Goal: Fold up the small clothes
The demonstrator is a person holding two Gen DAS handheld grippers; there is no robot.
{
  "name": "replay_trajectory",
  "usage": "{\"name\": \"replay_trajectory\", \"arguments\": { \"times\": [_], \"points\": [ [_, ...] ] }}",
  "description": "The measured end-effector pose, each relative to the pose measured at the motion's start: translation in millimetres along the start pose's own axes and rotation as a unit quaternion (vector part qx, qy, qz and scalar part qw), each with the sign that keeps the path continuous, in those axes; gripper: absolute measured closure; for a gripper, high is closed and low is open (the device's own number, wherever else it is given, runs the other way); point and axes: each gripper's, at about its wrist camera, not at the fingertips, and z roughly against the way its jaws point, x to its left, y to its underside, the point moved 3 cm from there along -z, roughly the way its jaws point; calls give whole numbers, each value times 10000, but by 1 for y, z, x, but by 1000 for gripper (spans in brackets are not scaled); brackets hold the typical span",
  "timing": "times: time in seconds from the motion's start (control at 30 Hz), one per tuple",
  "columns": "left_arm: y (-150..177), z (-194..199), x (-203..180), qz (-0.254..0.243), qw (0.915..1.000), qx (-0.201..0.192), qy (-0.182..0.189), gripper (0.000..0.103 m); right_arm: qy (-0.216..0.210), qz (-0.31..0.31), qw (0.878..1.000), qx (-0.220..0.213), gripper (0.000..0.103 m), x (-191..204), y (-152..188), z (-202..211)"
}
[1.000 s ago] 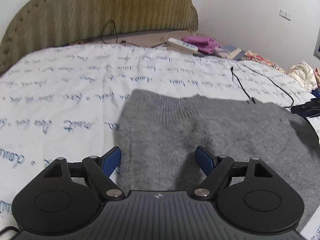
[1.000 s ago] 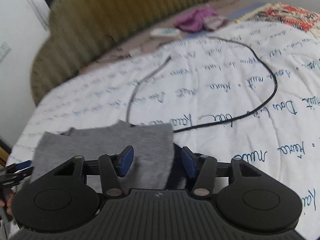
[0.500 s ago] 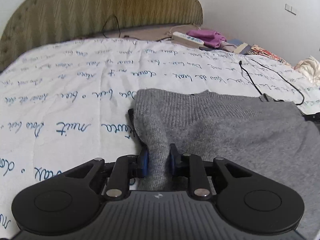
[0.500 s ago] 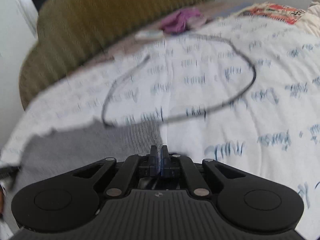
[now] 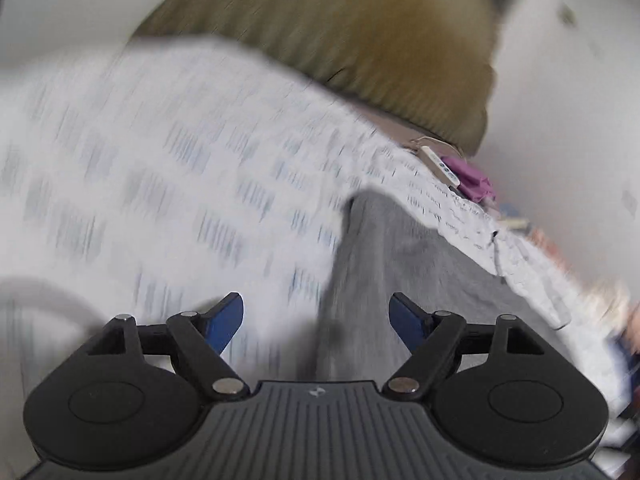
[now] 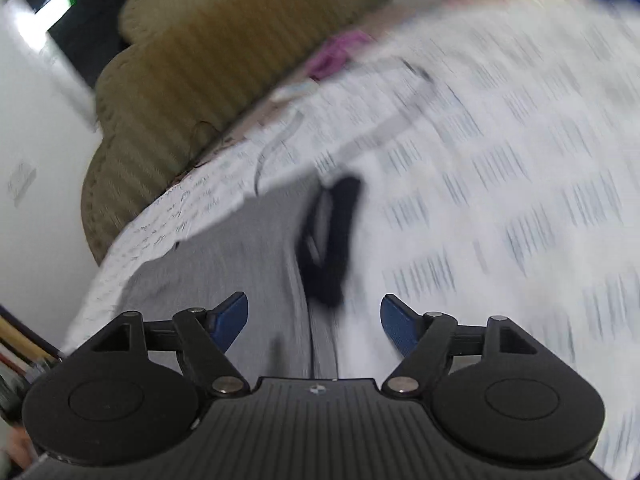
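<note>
While both views smear with motion blur, the left gripper is opening, its blue pads spread wide over the edge of the grey knitted garment, which lies flat on the white bedspread printed with blue handwriting; cloth runs between the pads but neither presses on it. The right gripper is opening too, wide apart, with the same grey knit passing under its jaws and nothing pinched. A dark strip, too blurred to identify, sits at the garment's edge. Beyond the bed rises the olive ribbed upholstered headboard, with a crumpled purple cloth near it.
</note>
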Motion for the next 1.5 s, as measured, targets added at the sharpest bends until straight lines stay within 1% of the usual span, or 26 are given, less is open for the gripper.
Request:
{"name": "replay_trajectory", "arguments": {
  "times": [0.03,0.07,0.1,0.17,0.23,0.27,0.33,0.37,0.4,0.47,0.6,0.67,0.73,0.77,0.87,0.9,0.97,1.0,1.03,1.1,1.13,1.23,1.3,1.33,1.43,1.5],
  "points": [
    [8,1,3,155,9998,88,9,23,-116,-255,9996,12,27,-6,11,3],
    [14,6,3,178,9998,-20,48,23,-274,-474,9985,59,27,-10,20,4],
    [17,10,1,165,9998,-110,31,23,-371,-546,9978,83,27,-10,26,3],
    [18,10,-2,369,9992,6,129,23,-384,-540,9978,8,27,-5,29,0],
    [17,1,-9,577,9977,118,343,23,-521,-751,9958,-58,31,-3,27,-6],
    [17,-3,-13,547,9977,155,362,24,-522,-803,9953,-101,34,-3,28,-8],
    [20,-10,-21,450,9985,265,191,43,-207,-553,9982,-45,64,6,28,-19],
    [22,-14,-22,515,9979,342,205,64,-101,-419,9991,-33,72,9,30,-22],
    [24,-16,-20,644,9965,476,242,80,-91,-334,9994,8,86,12,32,-25],
    [26,-23,-14,808,9939,711,253,91,-11,-230,9997,-74,88,15,36,-20],
    [16,-14,-26,202,9974,687,105,95,18,55,9992,-408,92,23,29,4],
    [12,-7,-32,-161,9978,631,99,95,146,243,9990,-337,92,22,32,8],
    [15,-20,-25,-174,9962,855,-39,95,339,127,9993,-80,93,6,41,-3],
    [17,-29,-20,-125,9947,1023,23,95,293,31,9995,-73,94,0,44,-6],
    [13,-24,-22,-110,9945,1031,144,92,133,-120,9996,-223,90,0,41,-3],
    [10,-19,-24,-162,9949,965,245,89,66,-206,9995,-249,81,1,38,-1],
    [4,-4,-27,-304,9960,774,317,85,-109,-346,9992,-192,54,1,30,5],
    [0,3,-27,-365,9966,655,342,77,-186,-372,9987,-291,39,2,25,10],
    [-4,10,-27,-438,9974,464,330,71,-282,-359,9980,-438,34,4,18,15],
    [-13,18,-26,-601,9981,21,136,33,-382,-218,9972,-610,32,9,3,18],
    [-21,14,-27,-683,9976,-135,24,29,-337,-121,9975,-615,32,13,-8,13],
    [-44,-2,-47,-1139,9903,-699,-392,29,-41,464,9977,-495,32,29,-38,-17],
    [-50,-21,-66,-1489,9842,-858,-419,29,375,940,9939,-434,31,39,-53,-45],
    [-49,-34,-77,-1688,9812,-832,-438,29,471,1052,9927,-347,31,43,-58,-59],
    [-33,-73,-108,-2186,9736,-452,-484,29,586,1220,9906,-195,31,51,-68,-93],
    [-18,-93,-124,-2599,9642,-307,-434,29,891,1299,9875,-11,30,51,-67,-110]
  ]
}}
